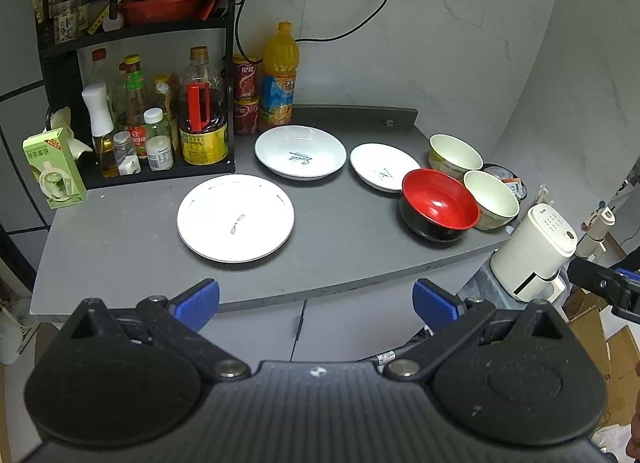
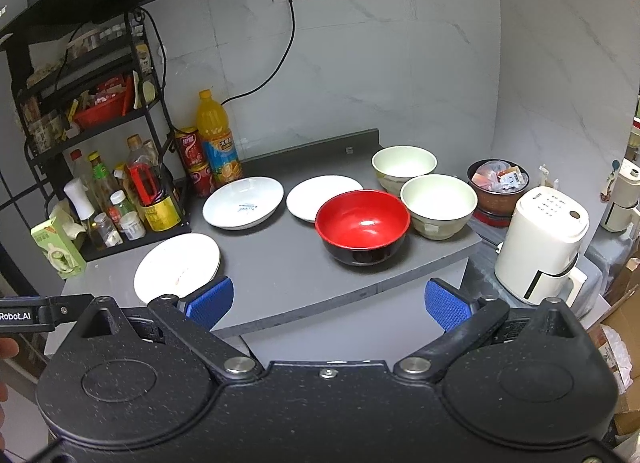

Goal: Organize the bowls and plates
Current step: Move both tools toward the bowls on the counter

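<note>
Left hand-held gripper (image 1: 316, 299): blue pads wide apart, nothing between them, held off the front edge of the grey table (image 1: 120, 255). Right hand-held gripper (image 2: 328, 303): jaws likewise spread and empty, also short of the front edge.

Left wrist view, clock directions from the table's middle:
- Flat white plate (image 1: 236, 218) at 8 o'clock, near the front edge, bare table all round it.
- Deep white plate with blue script (image 1: 300, 151) at 12 o'clock, just in front of the orange juice bottle (image 1: 280, 79) and red cans (image 1: 245, 81).
- Small white plate (image 1: 382, 165) at 2 o'clock, its right rim hidden behind the red-and-black bowl (image 1: 439, 205).
- Red-and-black bowl at 3 o'clock, tilted; whether it leans on that rim cannot be told. Touching the cream bowl (image 1: 495, 199) beside it.
- Second cream bowl (image 1: 456, 153) behind those, towards the right edge.

Black condiment rack (image 1: 132, 103) fills the 10 o'clock corner; green carton (image 1: 54, 167) at the left edge.

Open room: a broad bare strip along the front edge and through the centre. Off the right edge, lower down, a white appliance (image 1: 532, 251).
</note>
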Tool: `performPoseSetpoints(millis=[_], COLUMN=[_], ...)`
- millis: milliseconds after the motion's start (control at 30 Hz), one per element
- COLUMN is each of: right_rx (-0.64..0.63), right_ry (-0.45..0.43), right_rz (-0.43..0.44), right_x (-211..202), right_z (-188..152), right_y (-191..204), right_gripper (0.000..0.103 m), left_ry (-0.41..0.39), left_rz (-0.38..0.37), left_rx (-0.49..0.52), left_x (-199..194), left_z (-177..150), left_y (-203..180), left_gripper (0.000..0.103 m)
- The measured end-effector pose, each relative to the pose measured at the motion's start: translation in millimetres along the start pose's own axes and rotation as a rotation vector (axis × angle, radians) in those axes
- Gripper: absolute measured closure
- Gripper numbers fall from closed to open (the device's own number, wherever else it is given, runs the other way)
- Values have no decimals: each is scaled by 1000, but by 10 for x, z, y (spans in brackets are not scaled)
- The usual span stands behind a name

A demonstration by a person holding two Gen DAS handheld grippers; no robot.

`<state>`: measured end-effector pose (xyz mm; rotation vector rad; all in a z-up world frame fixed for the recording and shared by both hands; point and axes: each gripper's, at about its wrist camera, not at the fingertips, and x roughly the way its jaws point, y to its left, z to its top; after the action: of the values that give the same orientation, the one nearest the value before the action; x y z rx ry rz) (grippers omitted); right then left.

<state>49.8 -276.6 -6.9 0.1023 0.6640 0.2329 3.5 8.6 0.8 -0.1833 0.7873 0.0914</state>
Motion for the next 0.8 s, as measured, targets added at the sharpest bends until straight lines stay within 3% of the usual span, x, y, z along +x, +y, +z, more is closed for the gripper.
performPoseSetpoints(millis=[800], right_rx=[-27], right_ry=[4], right_rz=[20], right_x=[71], right_z=[68], right_y=[-27], right_gripper=[0], left_ry=[8], left_rz=[32], left_rx=[-13], left_x=[31], left_z=[13], left_y=[-39], left_gripper=[1])
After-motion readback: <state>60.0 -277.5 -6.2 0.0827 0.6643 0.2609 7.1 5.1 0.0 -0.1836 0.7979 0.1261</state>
